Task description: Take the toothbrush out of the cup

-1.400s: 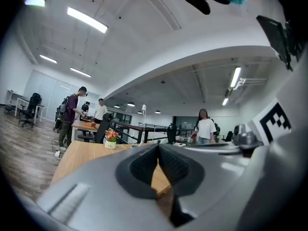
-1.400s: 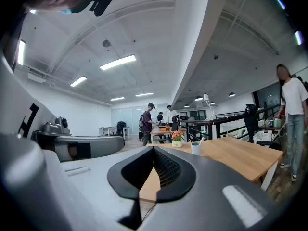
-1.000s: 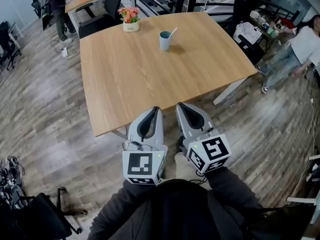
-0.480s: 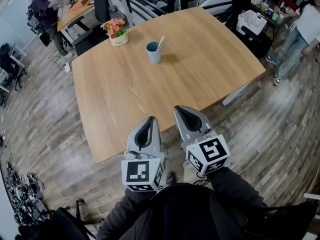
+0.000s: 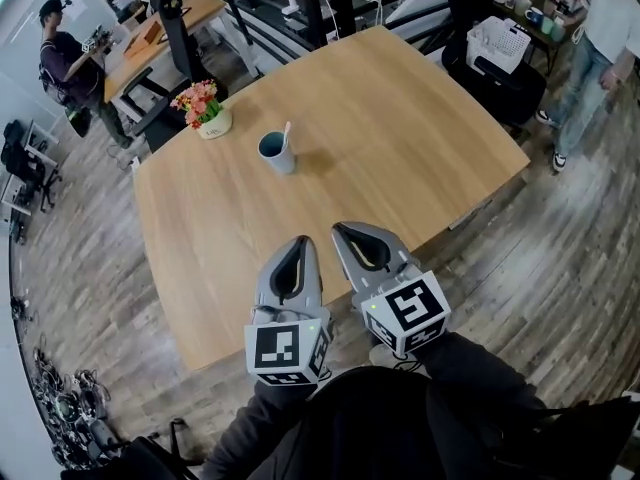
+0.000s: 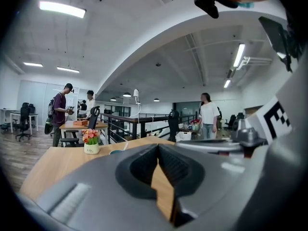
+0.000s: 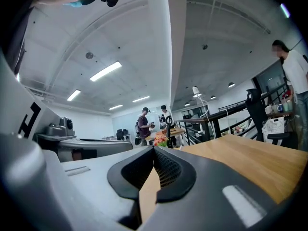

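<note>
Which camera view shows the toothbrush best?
The head view: the toothbrush leans out of the cup, unobstructed. The left gripper view shows only its tip over the left gripper; the right gripper view hides it.

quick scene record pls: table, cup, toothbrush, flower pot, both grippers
table: wooden, bears cup and flower pot
cup: blue, upright, far from both grippers
toothbrush: in cup, end poking above rim
flower pot: beyond cup to its left, apart from it
left gripper: shut, empty, tips over near table edge
right gripper: shut, empty, beside left gripper
</note>
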Action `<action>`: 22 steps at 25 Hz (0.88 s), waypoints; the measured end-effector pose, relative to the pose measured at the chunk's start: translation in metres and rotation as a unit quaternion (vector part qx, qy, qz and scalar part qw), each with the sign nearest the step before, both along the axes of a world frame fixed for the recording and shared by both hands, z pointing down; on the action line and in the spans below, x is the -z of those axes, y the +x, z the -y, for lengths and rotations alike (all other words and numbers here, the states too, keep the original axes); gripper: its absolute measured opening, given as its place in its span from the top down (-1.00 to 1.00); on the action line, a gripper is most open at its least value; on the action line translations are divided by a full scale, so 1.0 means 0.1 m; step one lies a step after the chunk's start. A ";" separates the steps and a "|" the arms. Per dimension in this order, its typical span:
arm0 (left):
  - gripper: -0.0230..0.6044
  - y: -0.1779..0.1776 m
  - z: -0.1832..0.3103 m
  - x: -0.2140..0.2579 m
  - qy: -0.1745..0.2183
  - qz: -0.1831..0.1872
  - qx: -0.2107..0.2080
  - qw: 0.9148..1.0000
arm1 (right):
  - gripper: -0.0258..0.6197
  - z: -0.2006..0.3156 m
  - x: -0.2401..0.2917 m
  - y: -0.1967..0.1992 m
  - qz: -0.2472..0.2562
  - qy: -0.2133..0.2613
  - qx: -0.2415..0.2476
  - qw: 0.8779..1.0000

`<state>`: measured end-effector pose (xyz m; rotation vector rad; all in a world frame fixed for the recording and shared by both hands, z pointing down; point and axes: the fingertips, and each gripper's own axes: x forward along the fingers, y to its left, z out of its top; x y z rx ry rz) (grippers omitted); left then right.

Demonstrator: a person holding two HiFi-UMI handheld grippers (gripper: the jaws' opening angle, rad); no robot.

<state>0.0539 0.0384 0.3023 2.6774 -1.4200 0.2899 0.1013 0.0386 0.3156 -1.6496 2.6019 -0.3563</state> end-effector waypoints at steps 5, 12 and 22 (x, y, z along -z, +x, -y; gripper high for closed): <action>0.90 0.19 0.14 0.01 0.000 0.018 0.013 1.000 | 0.92 0.16 -0.01 0.11 0.014 0.000 0.025 1.000; 0.90 0.12 0.31 -0.09 -0.005 0.028 0.040 0.999 | 0.92 0.39 -0.10 0.07 0.026 -0.002 0.047 0.999; 0.90 -0.05 0.66 -0.23 -0.021 0.008 0.055 0.998 | 0.92 0.74 -0.23 -0.02 0.012 -0.016 0.049 0.999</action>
